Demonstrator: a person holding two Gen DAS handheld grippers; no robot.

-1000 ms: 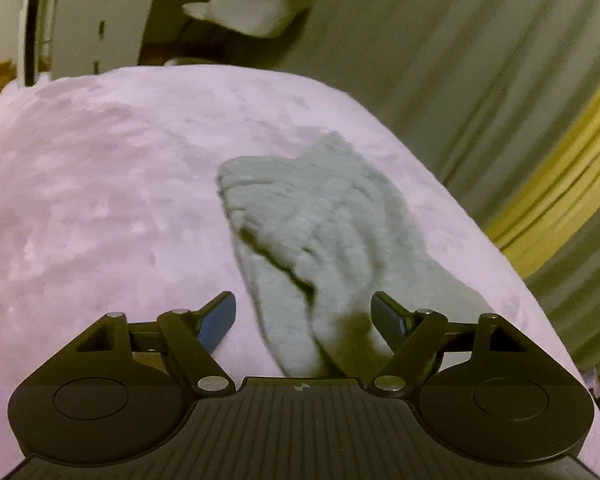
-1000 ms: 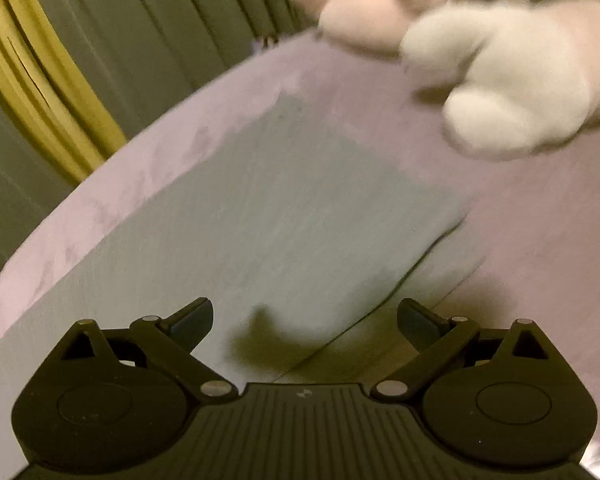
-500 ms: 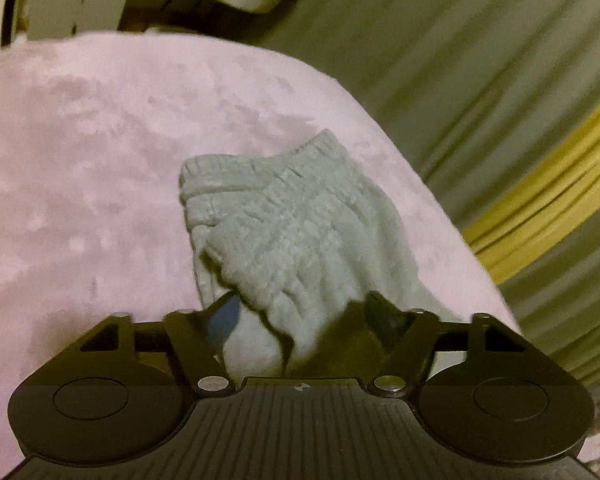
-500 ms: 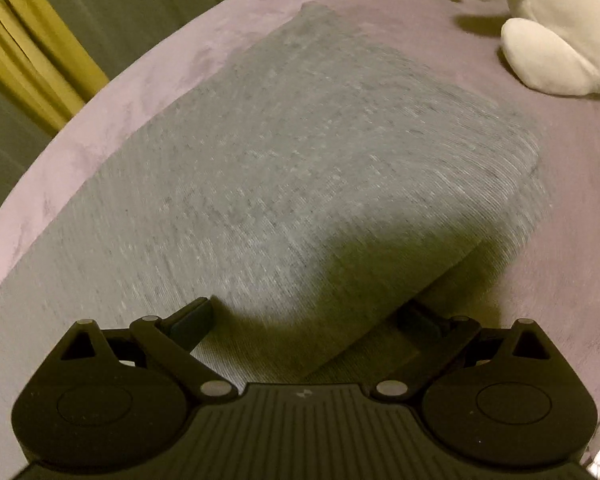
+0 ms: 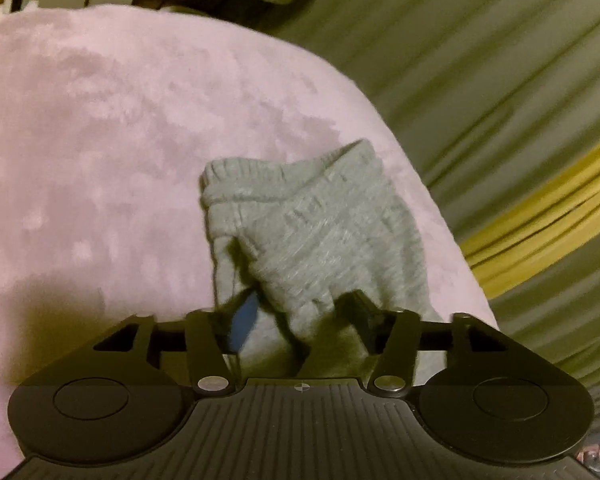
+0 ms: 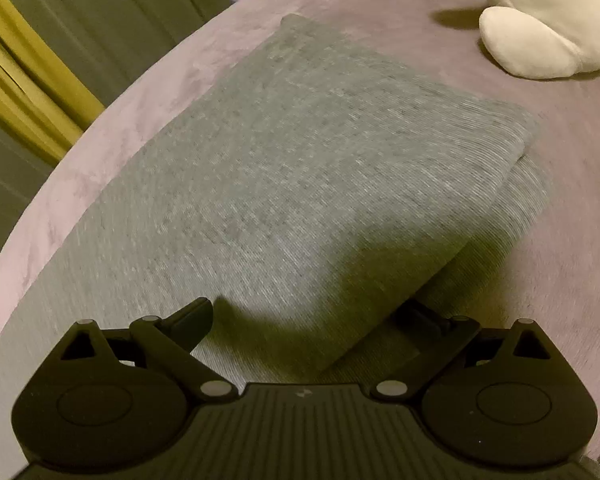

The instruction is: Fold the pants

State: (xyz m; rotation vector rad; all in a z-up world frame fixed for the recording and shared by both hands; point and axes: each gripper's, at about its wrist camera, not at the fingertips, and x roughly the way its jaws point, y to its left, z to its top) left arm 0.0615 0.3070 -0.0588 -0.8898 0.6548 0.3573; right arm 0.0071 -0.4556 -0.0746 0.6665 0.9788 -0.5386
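Left wrist view: left tool (image 5: 300, 312), a second ago short of the pants (image 5: 320, 232), now straddles the waistband, jaws open; right tool (image 6: 316, 320) likewise unclosed, grasp pending.

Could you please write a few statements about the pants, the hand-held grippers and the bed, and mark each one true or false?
1. The grey pants lie on a pink plush blanket. True.
2. The left hand-held gripper has bunched fabric of the pants between its open fingers. True.
3. The right hand-held gripper is shut with no cloth near it. False: its fingers are spread wide, with a folded edge of the pants between them.
4. A white plush toy sits on the bed beyond the pants. True.
5. The curtains behind the bed are bright red. False: they look green, with a yellow band.
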